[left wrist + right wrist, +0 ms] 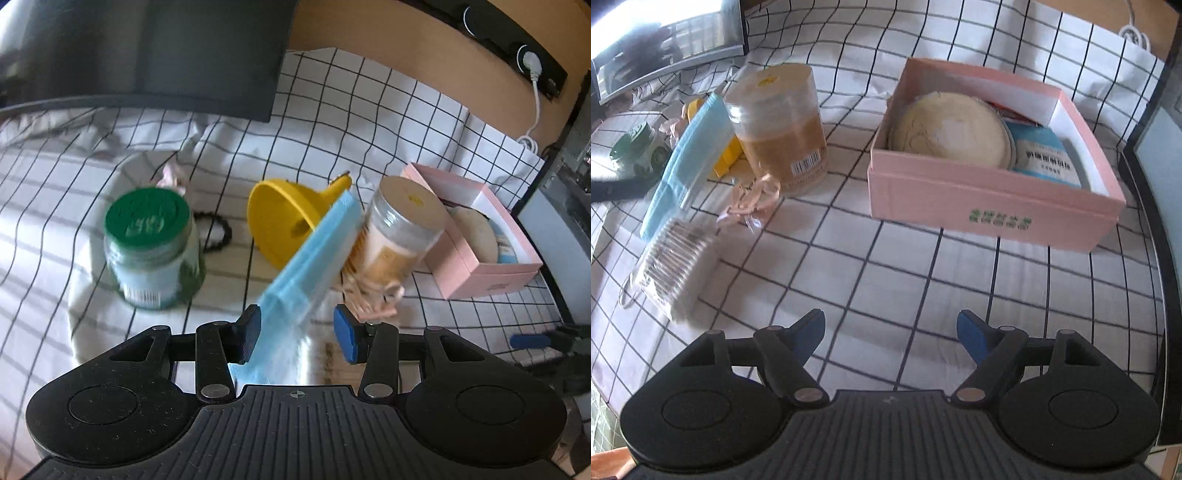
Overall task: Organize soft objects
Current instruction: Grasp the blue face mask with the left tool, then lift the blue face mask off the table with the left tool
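One pack of face masks point(310, 258) is clamped in the left claw point(295, 332), at twelve o'clock from it. The right claw point(890, 339) stands apart, empty. Two jars, one funnel point(284, 218), and one pink box point(990, 206) at its one o'clock.

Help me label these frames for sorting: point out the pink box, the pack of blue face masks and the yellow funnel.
pink box point(990, 206): right wrist view, front wall.
pack of blue face masks point(314, 254): left wrist view, blue upper face.
yellow funnel point(273, 210): left wrist view, inner cone.
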### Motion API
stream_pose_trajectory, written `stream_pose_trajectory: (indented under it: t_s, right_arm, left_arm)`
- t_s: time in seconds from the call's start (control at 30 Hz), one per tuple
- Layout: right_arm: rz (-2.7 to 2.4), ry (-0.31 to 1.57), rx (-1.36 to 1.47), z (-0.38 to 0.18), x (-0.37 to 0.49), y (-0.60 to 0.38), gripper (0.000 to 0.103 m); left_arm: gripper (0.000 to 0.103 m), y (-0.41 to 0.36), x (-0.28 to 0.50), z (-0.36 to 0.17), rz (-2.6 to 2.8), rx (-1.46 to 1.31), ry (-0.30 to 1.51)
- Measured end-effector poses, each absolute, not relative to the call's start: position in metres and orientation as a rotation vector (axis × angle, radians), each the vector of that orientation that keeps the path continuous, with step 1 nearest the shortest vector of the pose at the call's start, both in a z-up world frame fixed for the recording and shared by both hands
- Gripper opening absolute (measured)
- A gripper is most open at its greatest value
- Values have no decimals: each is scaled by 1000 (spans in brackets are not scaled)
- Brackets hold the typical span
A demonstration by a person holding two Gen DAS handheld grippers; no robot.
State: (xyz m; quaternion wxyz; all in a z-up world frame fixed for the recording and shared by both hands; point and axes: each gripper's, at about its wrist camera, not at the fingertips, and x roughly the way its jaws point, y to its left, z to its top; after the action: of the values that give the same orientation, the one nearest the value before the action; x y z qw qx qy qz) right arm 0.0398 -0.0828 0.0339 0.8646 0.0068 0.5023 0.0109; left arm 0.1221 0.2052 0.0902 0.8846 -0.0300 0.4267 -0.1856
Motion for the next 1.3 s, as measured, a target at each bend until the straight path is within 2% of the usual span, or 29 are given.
stream_pose_trajectory:
  t_s: [0.17, 0.4, 0.7, 1.17, 1.3]
  right_arm:
    - [37, 1096, 27, 23, 37, -81, 83]
    - [51, 1096, -8, 14, 35, -73, 103]
    - [45, 1048, -7, 11, 30, -74, 103]
    - [45, 1036, -6, 11, 27, -74, 103]
    - [49, 1031, -8, 11, 28, -75, 103]
  left_arm:
    - [48, 197, 147, 77, -477, -10, 898]
    - [48, 176, 173, 51, -455, 96, 954]
    - [52, 166, 181, 43, -426, 159, 952]
    - [53, 167, 177, 42, -444, 145, 966]
    - [50, 175, 162, 48, -514, 110, 1004]
